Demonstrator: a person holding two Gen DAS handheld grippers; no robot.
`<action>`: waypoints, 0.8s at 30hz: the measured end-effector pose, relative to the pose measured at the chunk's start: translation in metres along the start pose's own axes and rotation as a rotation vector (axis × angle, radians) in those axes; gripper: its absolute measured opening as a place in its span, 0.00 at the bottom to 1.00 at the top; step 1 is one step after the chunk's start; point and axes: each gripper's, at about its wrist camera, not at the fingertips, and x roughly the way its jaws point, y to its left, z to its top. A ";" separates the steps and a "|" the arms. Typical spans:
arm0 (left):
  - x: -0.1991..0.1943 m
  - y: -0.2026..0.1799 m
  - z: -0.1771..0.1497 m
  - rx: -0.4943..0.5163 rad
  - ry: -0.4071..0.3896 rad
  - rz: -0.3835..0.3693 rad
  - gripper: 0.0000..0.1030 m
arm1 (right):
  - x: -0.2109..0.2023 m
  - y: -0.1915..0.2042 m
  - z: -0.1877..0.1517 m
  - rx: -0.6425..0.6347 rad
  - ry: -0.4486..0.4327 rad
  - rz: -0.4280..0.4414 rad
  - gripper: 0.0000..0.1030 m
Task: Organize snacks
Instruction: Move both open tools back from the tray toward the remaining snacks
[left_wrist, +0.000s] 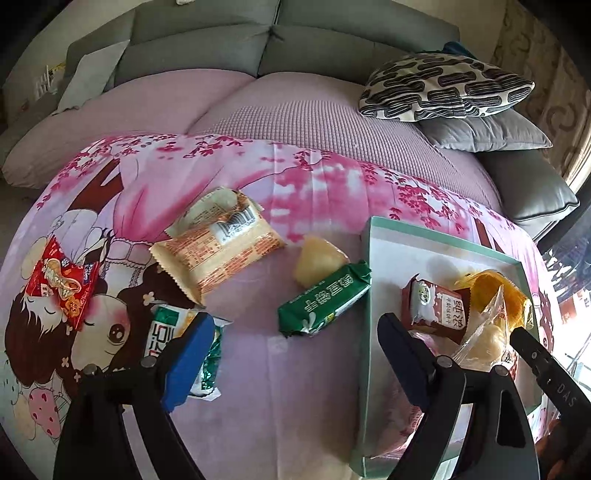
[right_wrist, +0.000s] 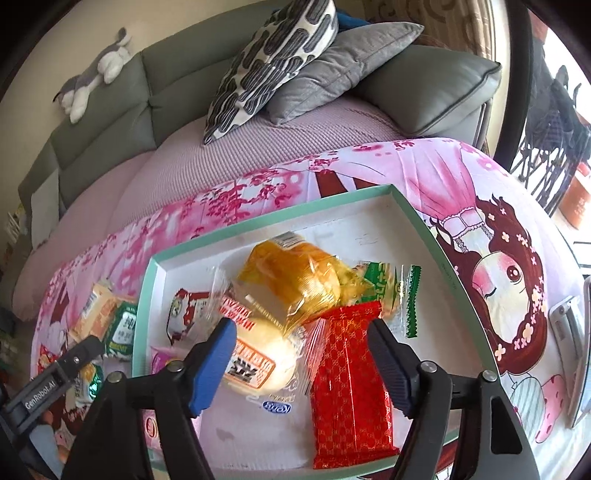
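sorting wrapped snacks into the tray (right_wrist: 155, 266) at frame centre.
red packet (right_wrist: 347, 384) lies loose in the tray between the wide-open right gripper (right_wrist: 303, 365); left gripper (left_wrist: 295, 354), also wide and empty, hangs over the green packet (left_wrist: 325, 299) lower centre on the cloth (left_wrist: 314, 192).

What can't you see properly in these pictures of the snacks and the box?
- Green-and-white packet: left wrist view, the left hand-held gripper has a blue pad covering its middle.
- Tray: right wrist view, its near edge is cut off by the picture's bottom and the right hand-held gripper.
- Round pale bun: right wrist view, partly under the orange bag.
- Green packet's print: upside down.
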 end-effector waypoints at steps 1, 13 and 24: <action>0.000 0.001 -0.001 -0.001 0.000 0.003 0.88 | -0.001 0.002 -0.001 -0.006 0.001 -0.004 0.78; -0.007 0.026 -0.008 -0.052 -0.028 0.062 0.97 | -0.010 0.030 -0.011 -0.100 0.005 0.000 0.99; -0.018 0.037 -0.011 -0.072 -0.060 0.056 0.97 | -0.011 0.042 -0.014 -0.137 -0.011 0.008 1.00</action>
